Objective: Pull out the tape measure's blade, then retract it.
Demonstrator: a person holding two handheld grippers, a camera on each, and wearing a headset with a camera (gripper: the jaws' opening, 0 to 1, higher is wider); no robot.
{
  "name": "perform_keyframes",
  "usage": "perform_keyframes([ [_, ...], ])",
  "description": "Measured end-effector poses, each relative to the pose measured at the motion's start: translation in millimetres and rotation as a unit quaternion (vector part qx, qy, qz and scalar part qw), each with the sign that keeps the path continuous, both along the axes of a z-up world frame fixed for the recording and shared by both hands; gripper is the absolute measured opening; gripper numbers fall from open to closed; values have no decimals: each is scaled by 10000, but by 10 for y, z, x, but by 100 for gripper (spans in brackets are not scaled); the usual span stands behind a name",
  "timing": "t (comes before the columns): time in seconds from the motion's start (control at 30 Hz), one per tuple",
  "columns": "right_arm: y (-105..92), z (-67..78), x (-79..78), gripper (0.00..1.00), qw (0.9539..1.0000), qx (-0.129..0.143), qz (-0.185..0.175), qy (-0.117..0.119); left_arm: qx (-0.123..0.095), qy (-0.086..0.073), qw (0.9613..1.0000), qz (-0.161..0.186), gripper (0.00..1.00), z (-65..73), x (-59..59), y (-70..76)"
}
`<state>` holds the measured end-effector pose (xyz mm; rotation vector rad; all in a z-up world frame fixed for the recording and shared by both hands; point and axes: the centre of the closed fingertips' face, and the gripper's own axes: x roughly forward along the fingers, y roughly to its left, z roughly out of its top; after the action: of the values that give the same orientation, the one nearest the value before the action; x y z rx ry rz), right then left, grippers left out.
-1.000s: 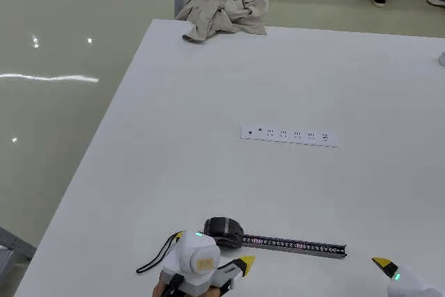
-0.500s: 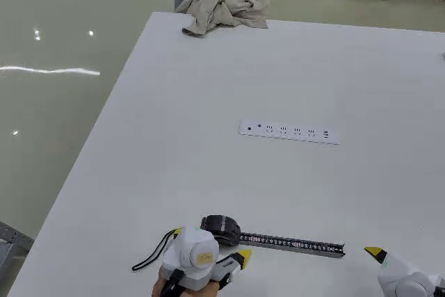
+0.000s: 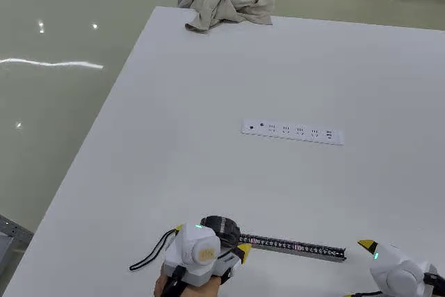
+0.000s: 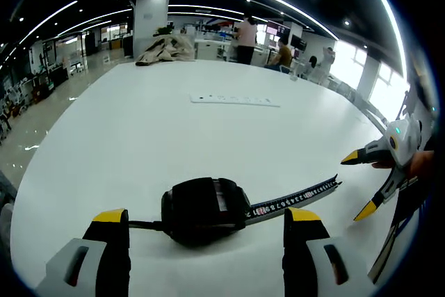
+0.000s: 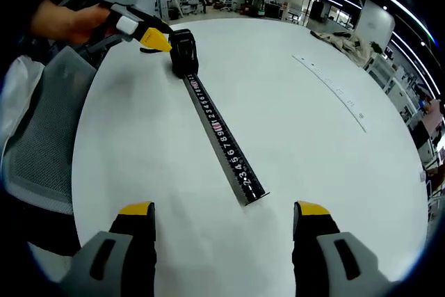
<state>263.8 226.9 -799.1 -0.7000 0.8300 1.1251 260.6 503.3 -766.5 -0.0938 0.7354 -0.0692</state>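
The tape measure's black case [image 4: 205, 209] lies flat on the white table [image 3: 208, 102]. The left gripper [image 4: 205, 216] sits just behind that case, jaws spread wide to either side of it and gripping nothing. From the case the blade [image 5: 222, 137] runs out along the tabletop (numbers facing up). At the end farthest from the case sits the right gripper [image 5: 224, 208], likewise parted and empty, just short of the blade's tip.
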Motion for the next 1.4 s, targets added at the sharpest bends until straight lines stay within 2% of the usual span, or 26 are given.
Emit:
perform_keyframes([
  [0.23,30,-78,95,83,9998,-103,169,38,-8,21,10000,38,88,-31,64,3],
  [0.43,68,-86,164,81,9994,-161,314,35,5,50,10000,56,86,-76,104,-4],
  [0.63,58,-135,208,78,9987,-258,427,128,-27,136,9998,109,84,-143,119,-28],
  [0.93,28,-226,273,73,9977,-351,514,268,-19,176,9997,141,82,-194,141,-56],
  [1.0,41,-229,272,68,9973,-351,587,266,-23,175,9997,160,81,-188,145,-54],
  [1.1,49,-252,295,67,9970,-374,611,301,-19,187,9997,176,81,-201,155,-51],
  [1.23,37,-279,300,58,9957,-436,751,331,-34,191,9996,202,81,-212,172,-49],
  [1.4,35,-274,308,50,9950,-391,832,379,-26,188,9996,204,80,-211,197,-55],
])
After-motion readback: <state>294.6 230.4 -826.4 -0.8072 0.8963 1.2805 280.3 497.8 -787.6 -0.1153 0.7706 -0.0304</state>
